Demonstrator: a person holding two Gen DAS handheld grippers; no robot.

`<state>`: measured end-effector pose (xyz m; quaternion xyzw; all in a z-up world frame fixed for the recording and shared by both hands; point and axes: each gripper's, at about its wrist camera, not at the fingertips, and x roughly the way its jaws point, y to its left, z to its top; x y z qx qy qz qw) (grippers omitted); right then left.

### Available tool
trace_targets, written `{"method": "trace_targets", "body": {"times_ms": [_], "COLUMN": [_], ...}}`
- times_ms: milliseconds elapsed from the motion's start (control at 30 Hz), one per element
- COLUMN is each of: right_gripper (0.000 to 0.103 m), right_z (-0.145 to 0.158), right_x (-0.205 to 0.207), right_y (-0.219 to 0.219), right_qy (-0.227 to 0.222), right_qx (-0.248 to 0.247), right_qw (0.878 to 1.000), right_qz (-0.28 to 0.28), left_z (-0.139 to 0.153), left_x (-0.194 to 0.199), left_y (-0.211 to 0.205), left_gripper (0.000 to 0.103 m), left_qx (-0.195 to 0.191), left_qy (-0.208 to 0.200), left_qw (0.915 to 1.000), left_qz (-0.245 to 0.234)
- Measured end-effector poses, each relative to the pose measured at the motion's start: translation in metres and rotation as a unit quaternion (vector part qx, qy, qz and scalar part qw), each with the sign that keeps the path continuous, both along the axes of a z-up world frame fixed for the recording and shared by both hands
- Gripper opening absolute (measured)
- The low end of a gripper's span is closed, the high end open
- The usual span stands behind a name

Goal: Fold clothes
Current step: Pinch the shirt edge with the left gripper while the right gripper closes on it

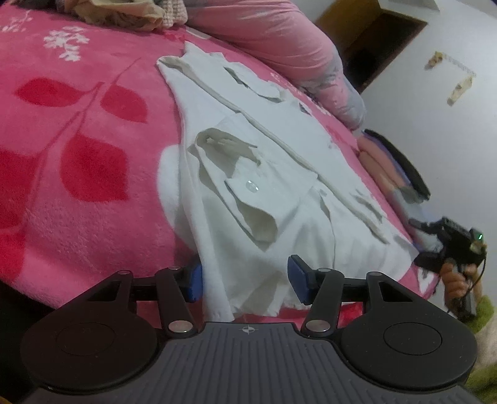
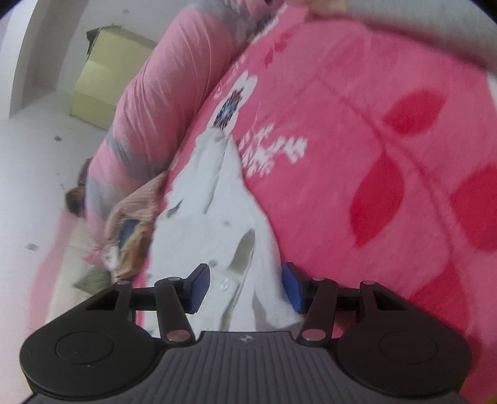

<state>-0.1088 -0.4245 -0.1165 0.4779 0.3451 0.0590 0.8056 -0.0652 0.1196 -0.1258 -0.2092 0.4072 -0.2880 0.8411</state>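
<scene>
From my left hand-held gripper I see both blue pads standing apart with the near hem of the white shirt lying between them; the left pad sits at the shirt's left edge, the right pad rests on the cloth, and a clear gap remains between the pads, so I log this one as released, not clamped. No earlier view is at hand. Ahead of the pads the shirt lies spread flat on the pink bed blanket, stretching away from the hand-held gripper, with a folded cuff and a clear button just beyond the pads and the collar end at the far side. Far right of it, at the bed's edge, I see my right hand-held gripper held in a hand. A pink rolled quilt lies beyond the shirt, and a heap of other clothes sits at the far left. In the right wrist view, which is motion-blurred, the right hand-held gripper's pads also stand apart with shirt cloth between them; whether the pads press the fabric I cannot tell, but the gap looks wide, so I note it released. To its left a striped garment lies bunched against the quilt; the blanket fills the right side.
</scene>
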Motion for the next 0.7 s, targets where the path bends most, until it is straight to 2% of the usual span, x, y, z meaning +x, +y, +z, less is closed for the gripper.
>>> {"method": "trace_targets", "body": {"times_ms": [133,400,500,567,600,633,700], "right_gripper": [0.055,0.055,0.055,0.053,0.044,0.027,0.01], "right_z": [0.001,0.001,0.003,0.005,0.005,0.005,0.004], "right_x": [0.004,-0.005,-0.006,-0.007,-0.008,-0.008,-0.01], "right_y": [0.002,0.007,0.01,0.014,0.016,0.018,0.022], "right_qy": [0.006,0.002,0.005,0.005,0.01,0.014,0.025], "right_qx": [0.001,0.023,0.014,0.004,-0.002,-0.007,-0.014], "right_qw": [1.0,0.999,0.999,0.999,0.999,0.999,0.999], "right_qz": [0.014,0.033,0.037,0.04,0.04,0.039,0.04], "left_z": [-0.004,-0.007,-0.007,-0.008,-0.007,-0.006,-0.001], "left_x": [0.002,0.0,-0.001,-0.001,-0.002,-0.003,-0.007], "left_y": [-0.003,-0.005,-0.005,-0.005,-0.006,-0.006,-0.009], "left_gripper": [0.059,0.051,0.031,0.013,0.011,0.006,0.002], "left_qx": [-0.004,-0.005,0.004,0.008,0.009,0.01,0.018], "left_qy": [0.004,0.009,0.007,0.008,0.006,0.002,-0.011], "left_qw": [1.0,0.9999,0.9999,0.9998,0.9997,0.9996,0.9995], "left_qz": [0.0,0.004,0.012,0.019,0.022,0.025,0.023]}}
